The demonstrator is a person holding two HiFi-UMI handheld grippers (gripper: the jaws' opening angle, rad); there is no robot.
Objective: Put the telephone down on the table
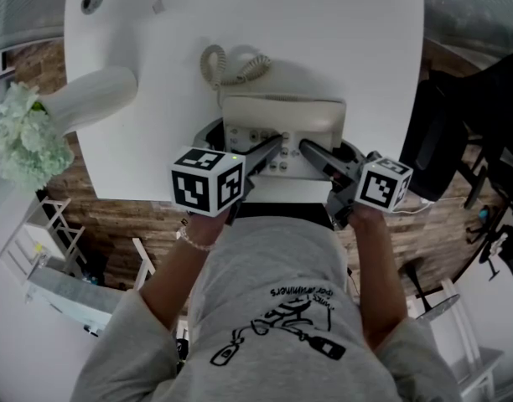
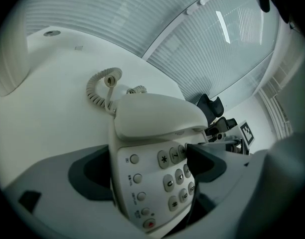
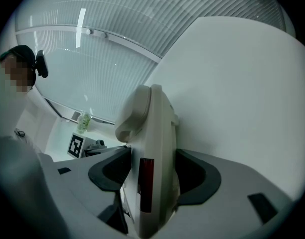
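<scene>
A beige desk telephone (image 1: 282,117) with its handset on top lies near the front edge of the white table (image 1: 340,32); its coiled cord (image 1: 230,65) trails behind it. Whether its base touches the tabletop I cannot tell. My left gripper (image 1: 244,136) straddles the phone's left part. In the left gripper view the telephone (image 2: 152,121) sits between wide jaws, one pad (image 2: 205,161) over the keypad, and my left gripper (image 2: 145,151) is open. My right gripper (image 1: 332,153) takes the phone's right side. There the telephone (image 3: 152,133) shows edge-on, my right gripper (image 3: 153,153) shut on it.
A white vase (image 1: 89,99) with pale flowers (image 1: 22,136) lies on the table's left edge. A round cable port (image 1: 92,0) marks the far left corner. A dark office chair (image 1: 458,132) stands to the right of the table, over a wooden floor.
</scene>
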